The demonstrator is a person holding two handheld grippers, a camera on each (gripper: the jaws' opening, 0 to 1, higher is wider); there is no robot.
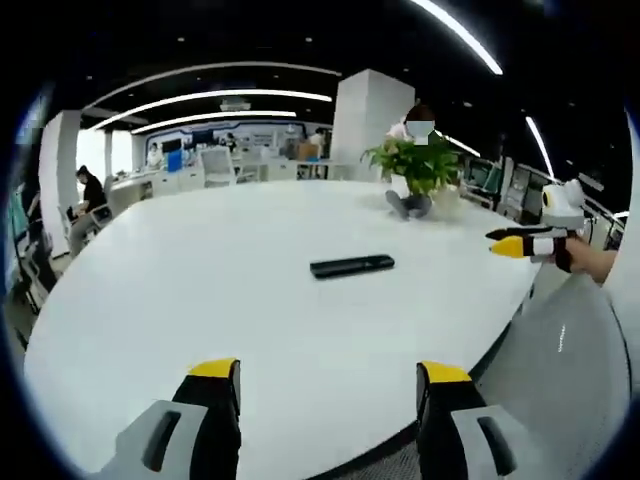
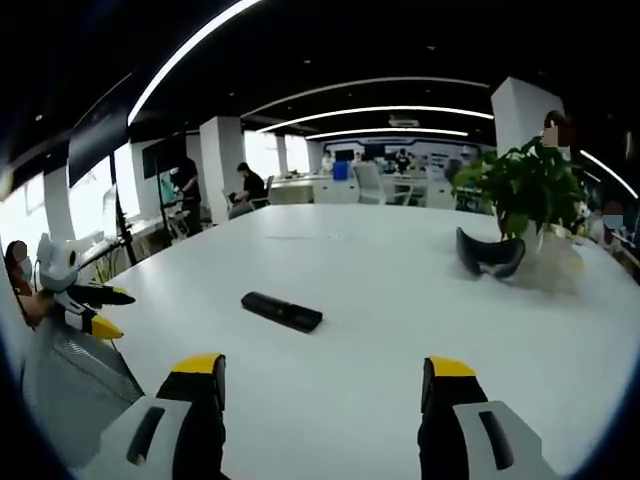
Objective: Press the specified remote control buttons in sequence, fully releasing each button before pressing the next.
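Jaws are standing spread and empty on both tools: the left gripper (image 1: 328,390) is hanging over the near edge of the table (image 1: 200,300), and the right gripper (image 2: 325,385) is doing the same from its own side. By my reading the approach is only beginning, with no button pressed yet. The remote control (image 1: 352,265), a slim matte-black bar, is lying flat near the middle of the glossy white top, well apart from either tool; in the right gripper view it (image 2: 281,311) is resting slightly left of centre. The next move is calling for one jaw tip to come down squarely on a chosen button; which buttons are too small to tell. Beyond it, a dark curved object (image 2: 490,255) is sitting beside a leafy potted plant (image 2: 525,185).
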